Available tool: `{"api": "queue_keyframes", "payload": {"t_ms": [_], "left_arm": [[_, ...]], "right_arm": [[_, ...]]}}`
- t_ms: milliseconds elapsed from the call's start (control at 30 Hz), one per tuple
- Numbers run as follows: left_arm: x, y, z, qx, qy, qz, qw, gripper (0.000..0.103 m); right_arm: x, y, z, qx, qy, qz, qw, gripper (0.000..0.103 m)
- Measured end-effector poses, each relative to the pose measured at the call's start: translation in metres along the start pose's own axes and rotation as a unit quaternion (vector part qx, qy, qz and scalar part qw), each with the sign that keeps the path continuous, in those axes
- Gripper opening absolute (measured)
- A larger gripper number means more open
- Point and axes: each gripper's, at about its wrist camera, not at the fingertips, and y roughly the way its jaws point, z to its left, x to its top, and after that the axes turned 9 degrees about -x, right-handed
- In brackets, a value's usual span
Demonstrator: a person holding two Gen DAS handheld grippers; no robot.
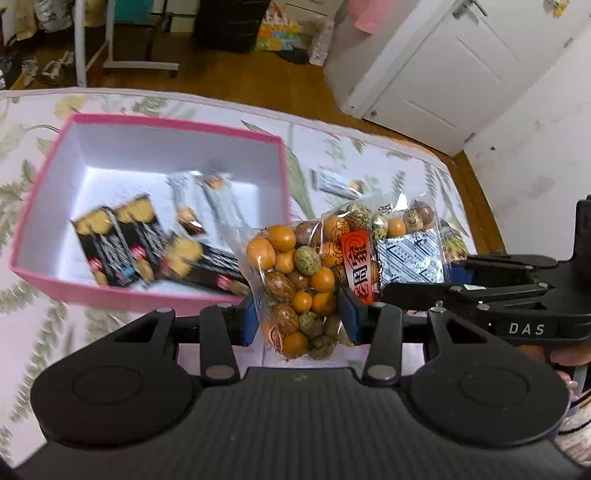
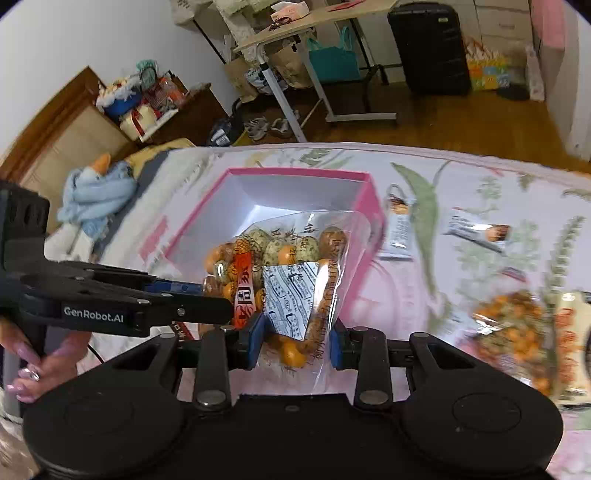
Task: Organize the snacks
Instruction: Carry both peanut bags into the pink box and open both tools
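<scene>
Clear plastic bag of orange and speckled coated nuts (image 1: 314, 266): held just beside pink cardboard box (image 1: 147, 295), both my left tongs (image 1: 301, 317) and right tongs (image 2: 297, 341) clenched on it. I'd carry it level over the rim, then release together.

The bag of nuts (image 1: 314, 273) is held just right of the box (image 1: 44, 177); packets (image 1: 122, 240) lie inside it, another wrapper (image 1: 334, 182) behind on the bedspread (image 1: 388, 155).

Black suitcase (image 2: 430, 48) beside desk (image 2: 314, 22)
</scene>
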Motion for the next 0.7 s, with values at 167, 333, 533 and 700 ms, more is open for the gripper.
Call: {"api": "queue_keyframes", "payload": {"t_ms": [167,333,533,700], "left_arm": [[0.018,0.000,0.027,0.040,-0.004,-0.015,0.9991,0.041],[0.027,0.017,0.055,0.065,-0.006,-0.006,0.9979,0.041],[0.037,0.045,0.087,0.096,-0.019,0.003,0.9951,0.041],[0.036,0.055,0.105,0.104,-0.034,0.009,0.9940,0.041]], "right_arm": [[0.018,0.036,0.014,0.026,0.025,-0.007,0.999,0.040],[0.019,0.073,0.013,0.042,0.059,-0.003,0.997,0.040],[0.019,0.121,0.021,0.044,0.073,0.030,0.996,0.040],[0.020,0.138,0.031,0.030,0.057,0.036,0.997,0.043]]}}
